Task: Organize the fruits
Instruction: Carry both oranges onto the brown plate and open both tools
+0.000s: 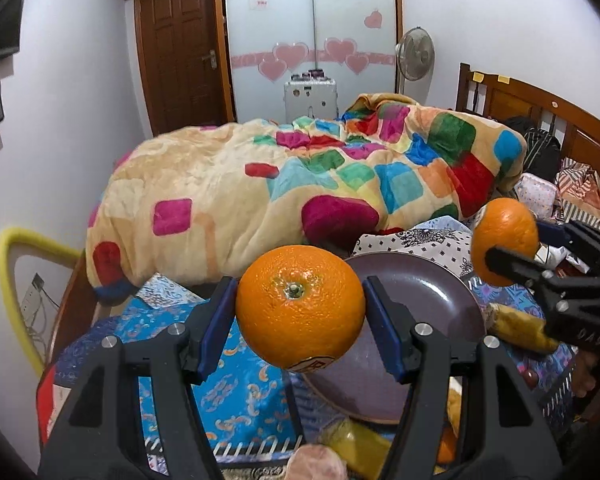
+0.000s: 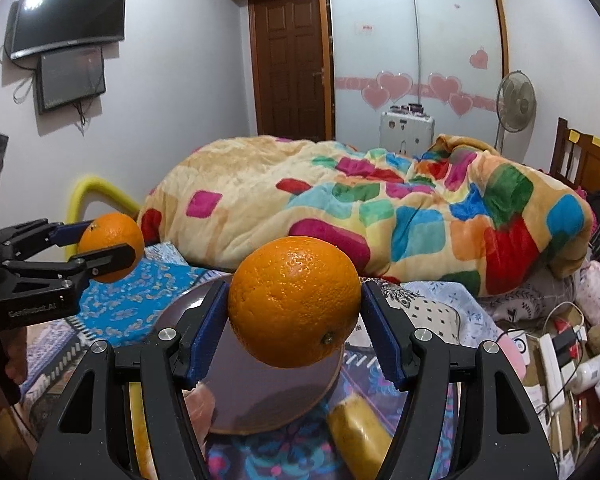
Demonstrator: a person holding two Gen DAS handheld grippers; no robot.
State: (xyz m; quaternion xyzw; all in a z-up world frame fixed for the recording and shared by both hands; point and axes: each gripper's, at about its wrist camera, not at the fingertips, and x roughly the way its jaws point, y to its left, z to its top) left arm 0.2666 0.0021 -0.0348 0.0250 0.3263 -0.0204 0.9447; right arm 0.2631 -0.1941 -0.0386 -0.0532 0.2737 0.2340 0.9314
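Note:
My left gripper (image 1: pixel 300 312) is shut on an orange (image 1: pixel 300 306), stem end facing the camera, held above the left rim of a dark purple plate (image 1: pixel 428 292). My right gripper (image 2: pixel 294 316) is shut on a second orange (image 2: pixel 294 300) above the same plate (image 2: pixel 260 396). Each gripper shows in the other's view: the right one with its orange (image 1: pixel 504 240) at the right, the left one with its orange (image 2: pixel 112 246) at the left. A yellow banana (image 2: pixel 360 428) lies beside the plate, also in the left wrist view (image 1: pixel 520 328).
The plate rests on patterned blue cloth (image 1: pixel 236 380) on a bed. A big colourful blanket (image 1: pixel 300 184) is heaped behind it. A pinkish fruit (image 1: pixel 320 464) and another banana (image 1: pixel 364 448) lie below the left gripper. Cables and chargers (image 2: pixel 556 356) clutter the right side.

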